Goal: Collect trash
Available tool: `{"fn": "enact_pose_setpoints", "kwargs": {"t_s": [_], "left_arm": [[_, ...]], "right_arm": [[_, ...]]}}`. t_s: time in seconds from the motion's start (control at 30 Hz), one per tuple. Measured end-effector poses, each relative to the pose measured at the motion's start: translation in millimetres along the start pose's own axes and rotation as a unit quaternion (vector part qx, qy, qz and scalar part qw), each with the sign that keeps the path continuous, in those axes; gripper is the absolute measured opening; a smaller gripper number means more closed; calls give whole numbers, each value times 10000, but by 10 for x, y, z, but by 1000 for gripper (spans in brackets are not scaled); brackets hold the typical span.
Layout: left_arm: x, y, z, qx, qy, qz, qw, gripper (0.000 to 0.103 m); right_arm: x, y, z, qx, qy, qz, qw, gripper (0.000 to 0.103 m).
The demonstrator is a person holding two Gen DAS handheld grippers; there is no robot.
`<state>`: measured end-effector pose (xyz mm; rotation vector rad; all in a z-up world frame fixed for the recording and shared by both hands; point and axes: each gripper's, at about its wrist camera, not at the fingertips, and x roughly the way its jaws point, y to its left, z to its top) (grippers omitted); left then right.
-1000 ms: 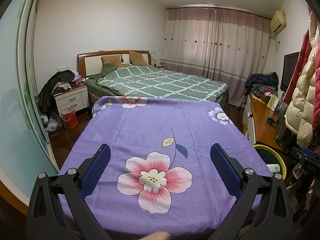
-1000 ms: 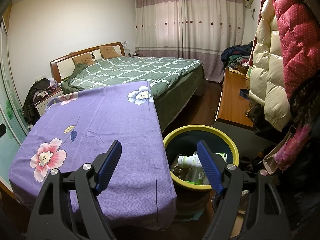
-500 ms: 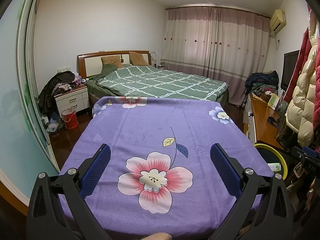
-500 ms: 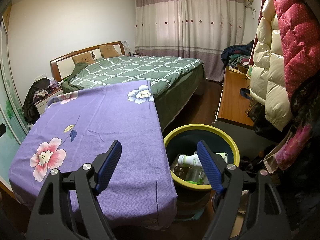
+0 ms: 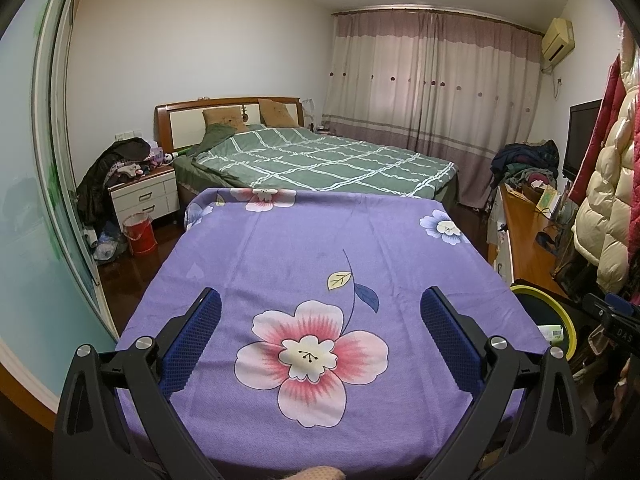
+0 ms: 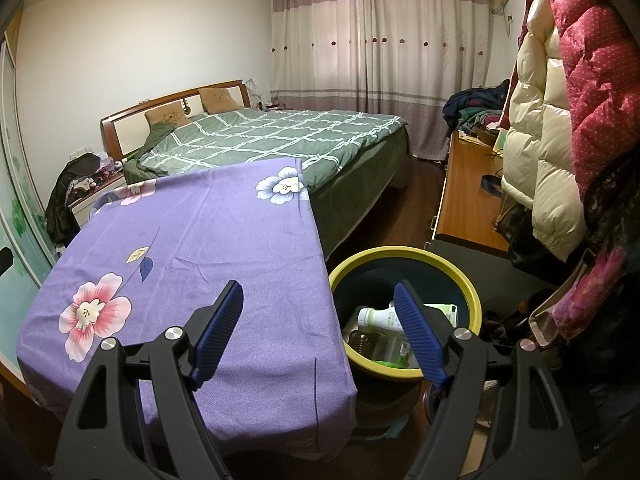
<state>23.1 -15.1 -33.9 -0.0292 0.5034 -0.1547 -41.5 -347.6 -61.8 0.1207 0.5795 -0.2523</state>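
Observation:
A round bin with a yellow rim (image 6: pixel 404 256) stands on the floor right of a table covered by a purple flowered cloth (image 6: pixel 200 248). Inside it lie a white bottle (image 6: pixel 378 318) and other packaging. My right gripper (image 6: pixel 320 296) is open and empty, hovering above the table's right edge and the bin. My left gripper (image 5: pixel 318 304) is open and empty above the near part of the cloth (image 5: pixel 320 264). The bin's rim (image 5: pixel 560 312) shows at the far right of the left wrist view.
A bed with a green checked quilt (image 5: pixel 320 160) lies beyond the table. A wooden desk (image 6: pixel 464 200) and hanging puffy jackets (image 6: pixel 560 100) are on the right. A nightstand (image 5: pixel 144 196) and a red bucket (image 5: pixel 140 234) stand at the left.

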Motion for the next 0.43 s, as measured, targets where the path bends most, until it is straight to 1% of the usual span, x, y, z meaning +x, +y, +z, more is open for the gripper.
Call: {"fn": "enact_pose_setpoints", "kwargs": {"t_s": [0.13, 0.23, 0.33, 0.43], "left_arm": [[64, 43, -5, -73, 38, -71, 9999, 98], [236, 132, 16, -202, 205, 49, 9996, 98], [525, 265, 66, -343, 392, 75, 9986, 98], [938, 383, 150, -380, 634, 246, 9970, 98]], "right_arm": [[73, 19, -12, 9, 57, 62, 10000, 74], [187, 82, 27, -32, 107, 141, 9998, 77], [390, 162, 123, -75, 209, 284, 9994, 77], [676, 335, 216, -149, 342, 426, 9984, 82]]}}
